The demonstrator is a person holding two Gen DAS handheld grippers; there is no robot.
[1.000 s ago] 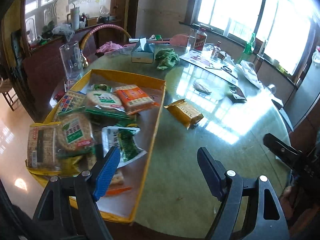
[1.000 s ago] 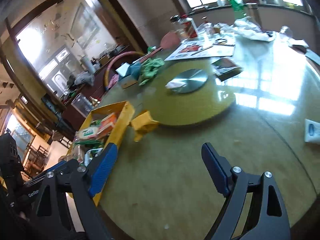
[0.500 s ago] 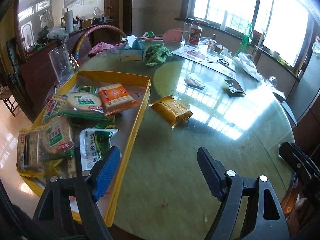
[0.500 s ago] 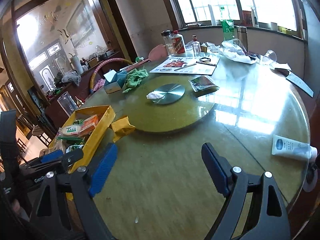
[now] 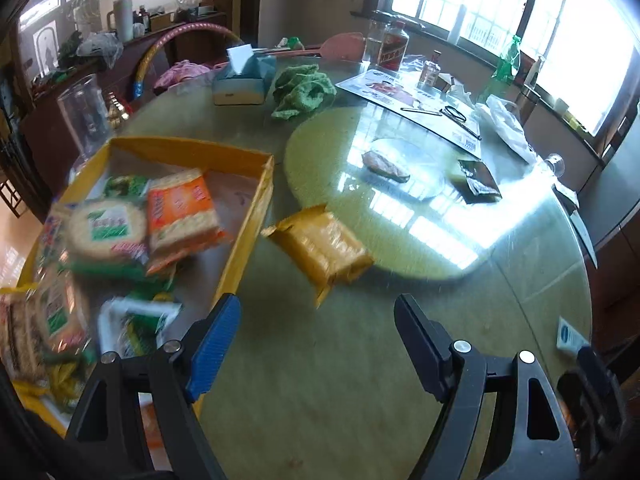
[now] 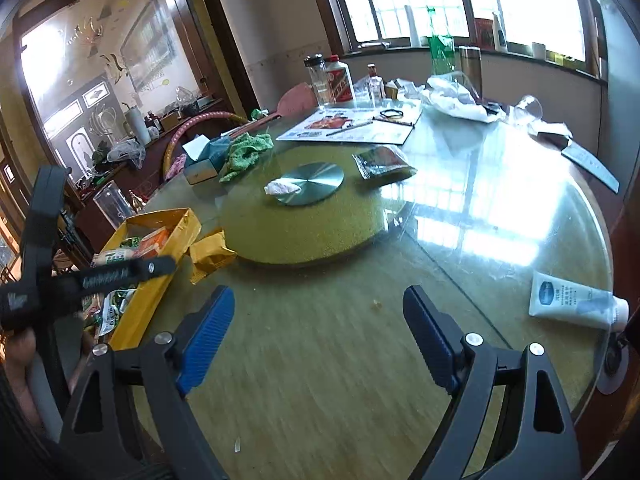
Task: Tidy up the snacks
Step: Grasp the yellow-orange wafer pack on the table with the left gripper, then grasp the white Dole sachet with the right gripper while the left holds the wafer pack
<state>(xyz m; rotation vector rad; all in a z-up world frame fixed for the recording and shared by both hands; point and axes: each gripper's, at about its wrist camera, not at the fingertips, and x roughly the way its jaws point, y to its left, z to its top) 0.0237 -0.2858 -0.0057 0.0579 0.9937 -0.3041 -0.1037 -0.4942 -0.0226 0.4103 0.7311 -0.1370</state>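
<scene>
Just outside the right wall of the yellow tray (image 5: 244, 236), touching the rim of the round turntable (image 5: 320, 148), lies the one snack not yet put away: a yellow snack packet (image 5: 320, 246), a soft sealed pillow pack with crimped ends, lying flat and skewed on the glass worktop (image 5: 340, 380). Its film looks slick and a little puffed, so I judge it will slide or crumple if nipped at a corner. Inside the tray sit an orange cracker pack (image 5: 182, 216), a round rice-cracker pack with a green label (image 5: 106, 228) and several green-and-white packets, blurred in the left wrist view. The step in hand appears to be the reach for the stray packet: the left gripper (image 5: 316, 344) hovers near it with jaws spread wide and nothing between them. The next move calls for lowering the jaws across the packet's short width, closing gently, then lifting it over the tray wall into the bare patch at the far end. Further out, the right gripper (image 6: 316, 336) is likewise released and empty above bare glass, with a white tube (image 6: 576, 300) off to its right.
</scene>
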